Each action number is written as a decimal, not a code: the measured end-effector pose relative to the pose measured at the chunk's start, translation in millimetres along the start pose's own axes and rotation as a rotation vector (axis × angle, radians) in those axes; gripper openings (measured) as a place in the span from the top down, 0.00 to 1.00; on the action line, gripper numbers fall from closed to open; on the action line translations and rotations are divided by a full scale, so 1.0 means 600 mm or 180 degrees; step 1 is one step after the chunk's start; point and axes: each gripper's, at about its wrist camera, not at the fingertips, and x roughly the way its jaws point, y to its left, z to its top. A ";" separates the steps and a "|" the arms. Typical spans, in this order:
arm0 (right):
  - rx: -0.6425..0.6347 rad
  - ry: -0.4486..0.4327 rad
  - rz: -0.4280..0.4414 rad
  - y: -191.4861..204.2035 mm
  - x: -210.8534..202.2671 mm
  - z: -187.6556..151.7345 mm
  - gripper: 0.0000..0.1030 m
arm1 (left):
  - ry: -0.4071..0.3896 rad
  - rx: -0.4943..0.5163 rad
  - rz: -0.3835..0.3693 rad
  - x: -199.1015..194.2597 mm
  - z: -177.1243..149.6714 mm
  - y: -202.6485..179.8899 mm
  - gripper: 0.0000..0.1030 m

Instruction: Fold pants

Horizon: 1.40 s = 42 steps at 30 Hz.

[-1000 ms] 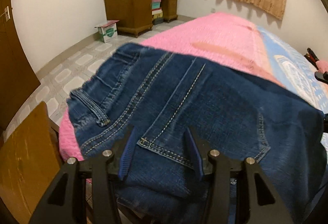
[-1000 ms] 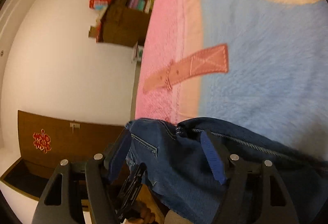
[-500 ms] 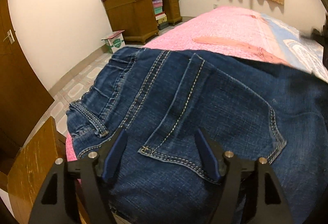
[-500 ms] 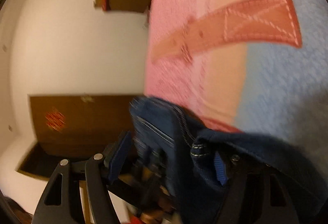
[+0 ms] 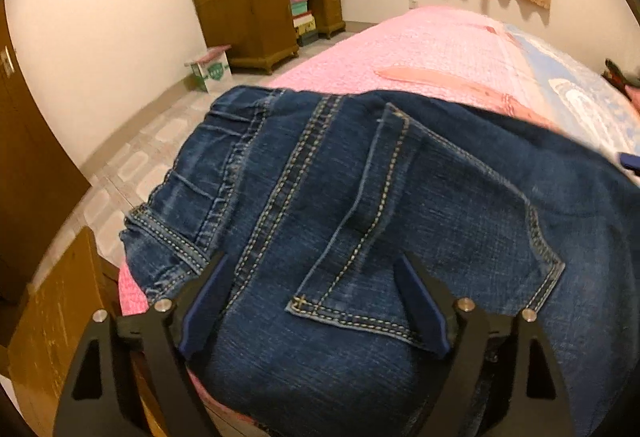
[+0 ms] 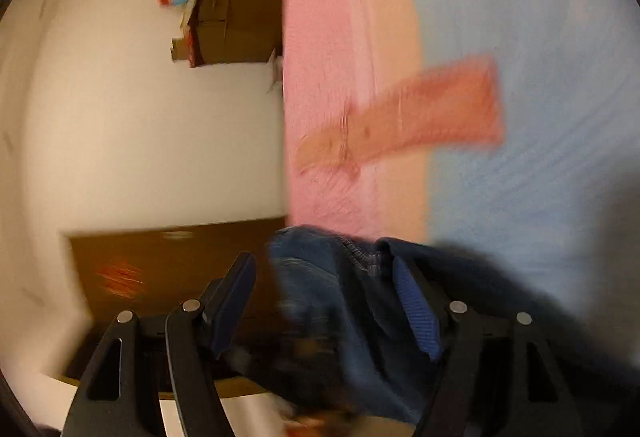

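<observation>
A bed (image 5: 432,49) under a pink quilted cover with a pale blue blanket beside it carries the dark blue denim pants (image 5: 360,197), which lie folded at its near corner, back pocket up. A brown wooden desk (image 5: 256,5) stands against the far wall. The left gripper (image 5: 316,297) hangs just over the pocket, its jaws opening and clear of the cloth. The right gripper (image 6: 324,301), in a blurred view, stands wide with denim bunched between its jaws, unpinched.
</observation>
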 end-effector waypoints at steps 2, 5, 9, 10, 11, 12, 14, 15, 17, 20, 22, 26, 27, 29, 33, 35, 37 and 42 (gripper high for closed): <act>-0.0518 -0.0572 -0.0861 0.048 -0.086 -0.016 0.30 | 0.0018 -0.0048 0.0004 -0.011 0.002 0.000 0.17; -0.0993 -0.1425 -0.1930 0.106 -0.193 -0.081 0.30 | -0.0050 -0.0025 -0.0029 -0.038 0.000 -0.012 0.17; -0.1126 -0.2259 -0.2858 0.130 -0.299 -0.195 0.30 | -0.0196 0.0139 -0.0106 -0.089 -0.004 -0.041 0.17; -0.1141 -0.2390 -0.3008 0.130 -0.314 -0.223 0.30 | -0.0235 0.0181 -0.0131 -0.103 -0.005 -0.048 0.17; -0.1130 -0.2475 -0.3117 0.126 -0.334 -0.238 0.30 | -0.0261 0.0218 -0.0149 -0.114 -0.006 -0.054 0.17; -0.1119 -0.2523 -0.3205 0.125 -0.335 -0.255 0.30 | -0.0297 0.0266 -0.0173 -0.129 -0.007 -0.062 0.17; -0.1085 -0.2580 -0.3329 0.114 -0.346 -0.296 0.30 | -0.0370 0.0342 -0.0219 -0.155 -0.010 -0.076 0.17; -0.1068 -0.2591 -0.3357 0.111 -0.340 -0.307 0.30 | -0.0389 0.0367 -0.0233 -0.162 -0.007 -0.080 0.17; -0.1023 -0.2632 -0.3395 0.090 -0.361 -0.354 0.30 | -0.0429 0.0469 -0.0273 -0.183 -0.015 -0.100 0.17; -0.0898 -0.2655 -0.3463 0.066 -0.378 -0.397 0.30 | -0.0447 0.0573 -0.0328 -0.205 -0.018 -0.123 0.17; -0.0847 -0.2668 -0.3487 0.052 -0.389 -0.420 0.30 | -0.0443 0.0631 -0.0382 -0.217 -0.022 -0.134 0.17; -0.0737 -0.2735 -0.3493 0.030 -0.414 -0.453 0.30 | -0.0484 0.0801 -0.0404 -0.246 -0.031 -0.165 0.17; -0.0713 -0.2781 -0.3510 0.026 -0.424 -0.463 0.30 | -0.0490 0.0838 -0.0407 -0.253 -0.033 -0.172 0.17; -0.0686 -0.2830 -0.3582 0.022 -0.434 -0.473 0.30 | -0.0487 0.0899 -0.0412 -0.262 -0.036 -0.185 0.17; -0.0633 -0.2892 -0.3751 0.005 -0.454 -0.493 0.30 | -0.0486 0.1006 -0.0448 -0.276 -0.042 -0.214 0.17; -0.0576 -0.2898 -0.3730 -0.007 -0.464 -0.500 0.30 | -0.0489 0.1081 -0.0462 -0.284 -0.049 -0.232 0.17; -0.0484 -0.2905 -0.3639 -0.025 -0.480 -0.505 0.30 | -0.0468 0.1142 -0.0498 -0.288 -0.055 -0.252 0.17; 0.0075 -0.3030 -0.3025 -0.130 -0.561 -0.552 0.31 | -0.0424 0.1353 -0.0547 -0.293 -0.075 -0.294 0.17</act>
